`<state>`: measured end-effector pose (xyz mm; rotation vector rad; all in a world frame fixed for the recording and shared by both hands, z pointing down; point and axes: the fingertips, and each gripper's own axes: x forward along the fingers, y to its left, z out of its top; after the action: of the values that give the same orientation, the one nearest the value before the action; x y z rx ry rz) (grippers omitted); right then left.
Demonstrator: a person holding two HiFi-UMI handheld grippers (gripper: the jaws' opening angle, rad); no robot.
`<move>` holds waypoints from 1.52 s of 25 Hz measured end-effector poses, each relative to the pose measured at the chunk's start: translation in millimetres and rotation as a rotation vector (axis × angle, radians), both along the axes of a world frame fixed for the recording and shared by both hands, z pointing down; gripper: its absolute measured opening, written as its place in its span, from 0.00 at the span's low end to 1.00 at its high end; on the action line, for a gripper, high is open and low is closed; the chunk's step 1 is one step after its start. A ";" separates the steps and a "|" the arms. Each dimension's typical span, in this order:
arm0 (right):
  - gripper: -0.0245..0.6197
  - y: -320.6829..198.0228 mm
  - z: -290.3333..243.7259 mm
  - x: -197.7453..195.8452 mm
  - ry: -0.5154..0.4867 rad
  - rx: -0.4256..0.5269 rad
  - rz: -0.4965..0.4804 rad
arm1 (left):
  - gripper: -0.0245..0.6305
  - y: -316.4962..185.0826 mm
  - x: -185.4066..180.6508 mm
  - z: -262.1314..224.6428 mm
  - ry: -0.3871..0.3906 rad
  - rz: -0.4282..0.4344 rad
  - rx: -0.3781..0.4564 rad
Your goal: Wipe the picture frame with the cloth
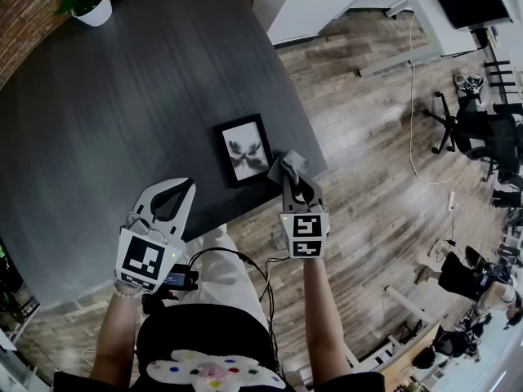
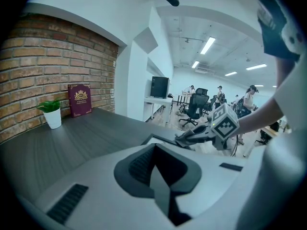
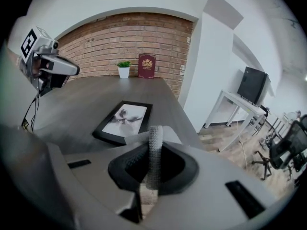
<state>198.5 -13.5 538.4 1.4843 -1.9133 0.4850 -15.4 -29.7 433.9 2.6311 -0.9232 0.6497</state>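
A black picture frame [image 1: 243,150] with a pale winged print lies flat near the dark table's front right corner; the right gripper view shows it as well [image 3: 123,120]. My right gripper [image 1: 298,188] is shut on a grey cloth [image 1: 290,167], which bunches at the frame's right edge. A strip of that cloth [image 3: 153,152] stands pinched between the jaws. To the left of the frame, my left gripper [image 1: 181,193] hovers over the table's front edge, shut with nothing in it. In the left gripper view the jaws meet [image 2: 156,164], with the right gripper [image 2: 206,133] beyond.
A potted plant [image 1: 90,2] stands at the table's far left corner, beside a maroon book [image 3: 147,66] against the brick wall. The table [image 1: 122,121] ends just right of the frame. Wooden floor, desks and office chairs [image 1: 482,133] lie to the right.
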 end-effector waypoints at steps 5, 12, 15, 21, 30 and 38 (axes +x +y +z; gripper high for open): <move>0.08 2.8 -26.2 -19.5 -0.046 0.057 -0.030 | 0.05 1.1 -0.8 -0.7 0.003 -0.002 0.002; 0.08 6.0 -50.7 -96.7 -0.146 0.074 -0.175 | 0.05 1.1 -8.2 -0.4 0.000 -0.011 0.006; 0.08 12.4 -49.3 -124.8 -0.183 0.053 -0.237 | 0.05 1.1 -7.6 -0.7 -0.001 -0.014 0.004; 0.08 22.5 -25.3 -159.9 -0.252 0.016 -0.280 | 0.05 1.2 -8.4 1.6 -0.004 -0.012 0.002; 0.08 23.9 1.5 -129.6 -0.195 -0.043 -0.242 | 0.05 -1.2 -5.9 3.5 -0.003 -0.011 -0.003; 0.08 21.8 3.9 -76.2 -0.137 -0.043 -0.134 | 0.05 -1.5 -5.5 5.4 0.000 -0.009 -0.004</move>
<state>122.3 8.3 542.3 1.3149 -2.0799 0.5753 -20.9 -31.2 439.2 2.6214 -0.9322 0.6494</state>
